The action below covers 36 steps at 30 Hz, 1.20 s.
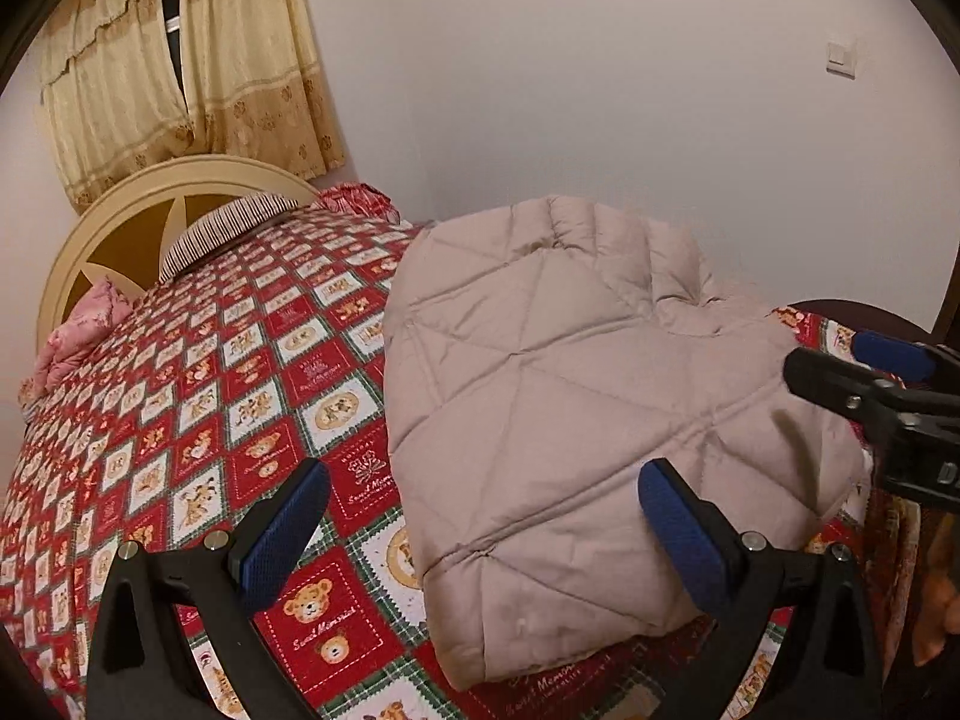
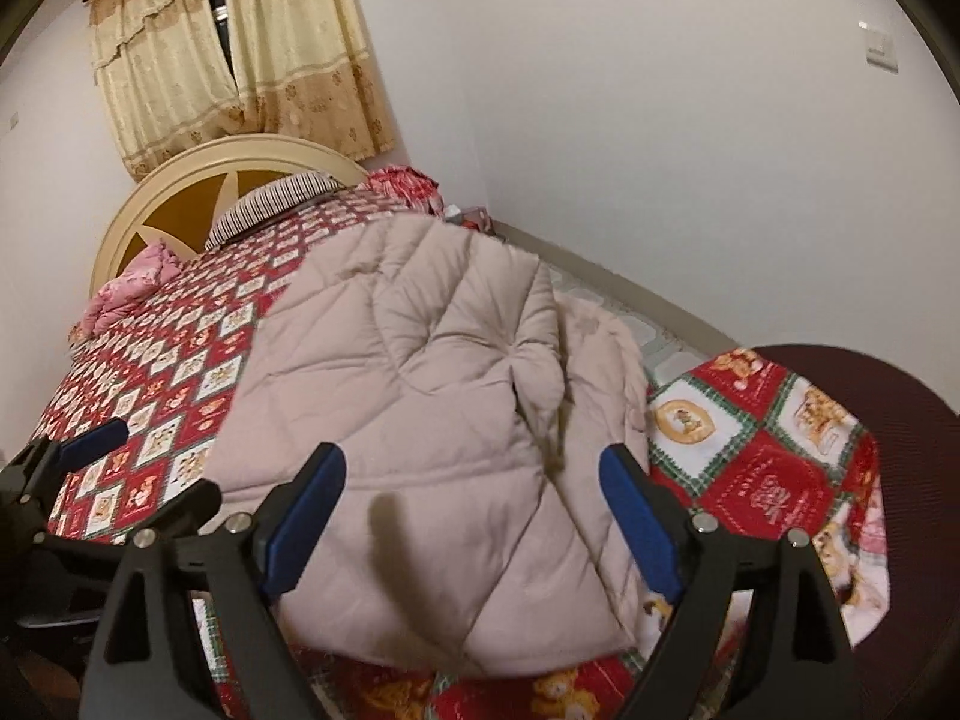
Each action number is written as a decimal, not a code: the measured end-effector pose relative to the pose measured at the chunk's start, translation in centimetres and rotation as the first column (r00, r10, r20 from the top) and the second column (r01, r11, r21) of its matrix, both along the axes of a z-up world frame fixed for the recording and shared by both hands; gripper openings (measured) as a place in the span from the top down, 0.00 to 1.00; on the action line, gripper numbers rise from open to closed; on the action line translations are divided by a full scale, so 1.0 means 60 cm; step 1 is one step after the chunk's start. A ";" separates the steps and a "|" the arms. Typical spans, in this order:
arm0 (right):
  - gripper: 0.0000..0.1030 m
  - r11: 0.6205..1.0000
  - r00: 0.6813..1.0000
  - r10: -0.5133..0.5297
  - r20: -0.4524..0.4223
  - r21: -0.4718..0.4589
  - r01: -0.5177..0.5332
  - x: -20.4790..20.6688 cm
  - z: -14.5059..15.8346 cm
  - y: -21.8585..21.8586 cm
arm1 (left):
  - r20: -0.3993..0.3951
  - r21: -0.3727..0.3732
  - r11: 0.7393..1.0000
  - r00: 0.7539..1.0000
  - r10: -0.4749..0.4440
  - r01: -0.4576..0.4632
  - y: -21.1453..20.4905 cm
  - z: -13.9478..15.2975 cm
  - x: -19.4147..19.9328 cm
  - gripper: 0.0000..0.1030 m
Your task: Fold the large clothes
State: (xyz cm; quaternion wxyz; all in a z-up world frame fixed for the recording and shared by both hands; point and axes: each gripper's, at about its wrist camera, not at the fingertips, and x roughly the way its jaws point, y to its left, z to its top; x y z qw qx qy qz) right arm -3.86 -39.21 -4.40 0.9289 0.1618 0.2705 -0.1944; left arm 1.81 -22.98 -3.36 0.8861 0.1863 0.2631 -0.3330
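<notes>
A beige quilted padded coat [image 1: 558, 420] lies folded into a thick block on the red bear-print bedspread [image 1: 240, 396], near the bed's front corner. My left gripper [image 1: 480, 534] hovers open over the coat's near left edge; its blue pads [image 1: 282, 534] stand wide apart and touch nothing. In the right wrist view the same coat [image 2: 420, 396] fills the middle, and my right gripper [image 2: 474, 531] is open above its near edge with nothing pinched. Each gripper also shows in the other's view: the right gripper [image 1: 840, 363] at the right edge, the left gripper [image 2: 144, 468] at the left.
A cream headboard [image 1: 120, 210], a striped pillow [image 1: 228, 228] and a pink bundle [image 1: 78, 336] lie at the bed's far end. Curtains [image 1: 240, 60] hang behind. A white wall runs along the bed's right side. A dark red round object [image 2: 888, 396] sits by the bed's right corner.
</notes>
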 end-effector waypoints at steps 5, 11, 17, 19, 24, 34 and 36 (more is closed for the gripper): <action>0.08 0.998 0.999 -0.003 0.038 -0.055 0.005 -0.033 0.031 0.023 | 0.040 -0.013 1.000 0.999 -0.002 0.002 0.011 0.019 -0.025 0.01; 0.06 0.997 0.997 -0.002 0.077 -0.080 0.008 -0.058 0.062 0.044 | 0.083 -0.047 0.999 0.996 -0.020 0.024 0.032 0.047 -0.055 0.01; 0.05 0.992 0.992 0.005 0.126 -0.127 0.011 -0.083 0.091 0.073 | 0.115 -0.084 0.996 0.993 0.003 0.007 0.052 0.077 -0.071 0.01; 0.05 0.989 0.989 0.009 0.150 -0.144 0.013 -0.090 0.102 0.080 | 0.124 -0.090 0.996 0.992 0.013 -0.002 0.058 0.084 -0.075 0.01; 0.03 0.980 0.980 0.024 0.196 -0.199 0.016 -0.108 0.127 0.106 | 0.123 -0.125 0.991 0.991 0.055 -0.039 0.076 0.101 -0.078 0.01; 0.00 0.968 0.965 0.040 0.259 -0.250 0.027 -0.124 0.152 0.136 | 0.112 -0.185 0.980 0.989 0.093 -0.071 0.106 0.129 -0.088 0.01; 0.00 0.966 0.964 0.037 0.263 -0.256 0.033 -0.127 0.155 0.140 | 0.114 -0.199 0.977 0.988 0.099 -0.075 0.112 0.135 -0.091 0.01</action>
